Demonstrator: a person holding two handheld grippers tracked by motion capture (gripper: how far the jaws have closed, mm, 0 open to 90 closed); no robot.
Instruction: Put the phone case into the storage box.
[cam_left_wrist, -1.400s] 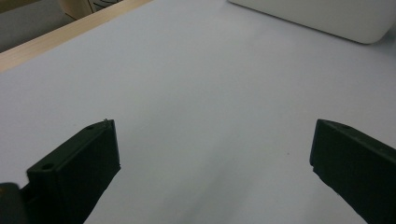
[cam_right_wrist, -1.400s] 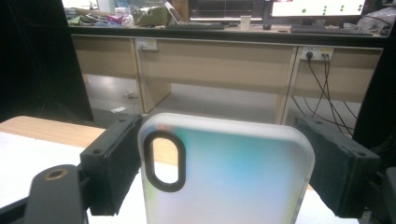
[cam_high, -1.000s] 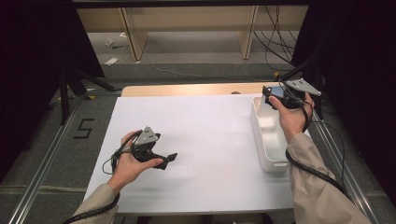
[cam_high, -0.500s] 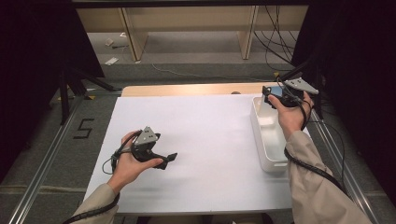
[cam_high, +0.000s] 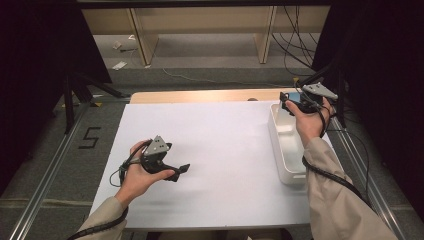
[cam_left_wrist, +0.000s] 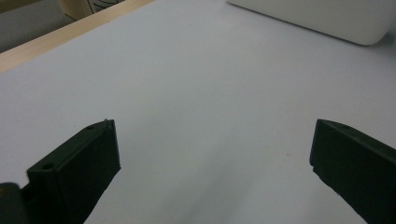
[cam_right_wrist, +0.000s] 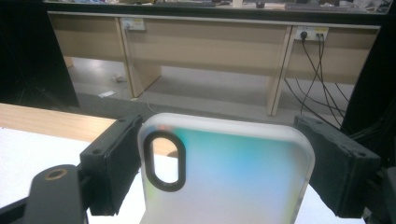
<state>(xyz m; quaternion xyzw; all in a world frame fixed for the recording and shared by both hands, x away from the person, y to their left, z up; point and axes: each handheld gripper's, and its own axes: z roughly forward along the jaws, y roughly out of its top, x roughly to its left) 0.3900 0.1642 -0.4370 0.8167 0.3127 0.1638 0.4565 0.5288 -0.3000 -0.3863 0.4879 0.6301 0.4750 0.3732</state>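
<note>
Translucent phone case, frosted with a black-rimmed camera cutout, sits between the jaws of the right hand-held gripper, pinched across its width. It's held up in the air over the far end of the white bin at the right side of the desk.

Risks from here, as I read it:
- Grip is on the case's two side edges only. It looks like a thin, flexible shell, so it could bow or pop out if squeezed harder or swung fast.
- In the right gripper view the left jaw touches the case edge; contact on the right jaw looks close but I can't confirm it's fully seated. A one-sided hold would let the case pivot and drop.
- A drop here likely lands in the bin or on its rim, could bounce off the desk edge to the floor.
- Cable from the right hand-held gripper trails along the sleeve near the bin; could snag the rim on a pull-back.

Left hand-held gripper: low over the near-left part of the desk, jaws spread wide, nothing between them. In the left gripper view, bare white surface lies between the jaws, with the bin's corner farther off.
</note>
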